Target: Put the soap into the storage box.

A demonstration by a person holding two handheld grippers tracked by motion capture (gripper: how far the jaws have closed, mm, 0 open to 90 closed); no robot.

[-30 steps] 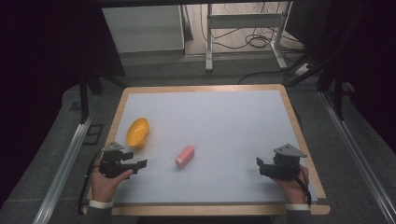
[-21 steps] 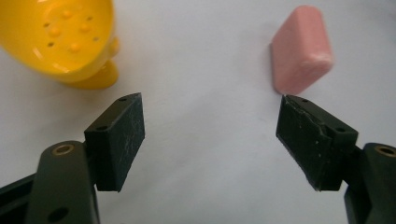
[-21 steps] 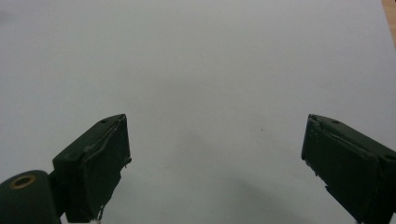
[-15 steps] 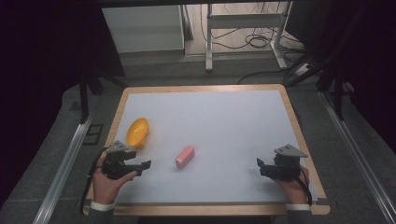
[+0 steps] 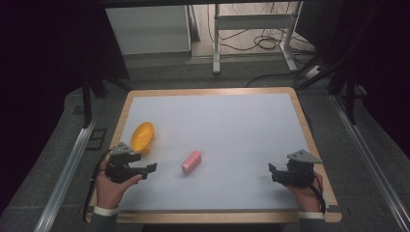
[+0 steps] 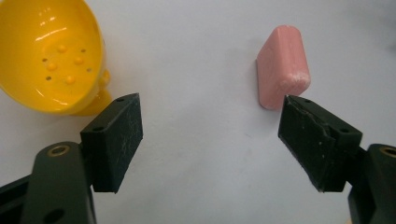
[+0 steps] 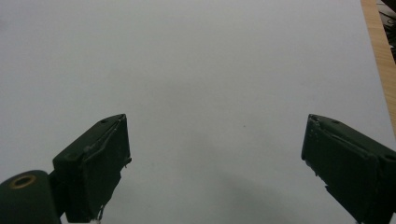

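1. While I held my left gripper (image 5: 129, 167) low over the table (image 5: 241, 125) near its left edge, its jaws stood wide with nothing between them.
2. Just up-table from it lay the yellow bowl (image 5: 142, 137), tipped on its side, its studded inside toward my left camera.
3. To its right sat the pink block (image 5: 191, 162), flat on the table and apart from the bowl; my jaws seemed aimed that way, probably to take it.
4. Farthest right, my right gripper (image 5: 292, 173) waited near the wooden rim, jaws wide over bare table, likely kept out of the way.
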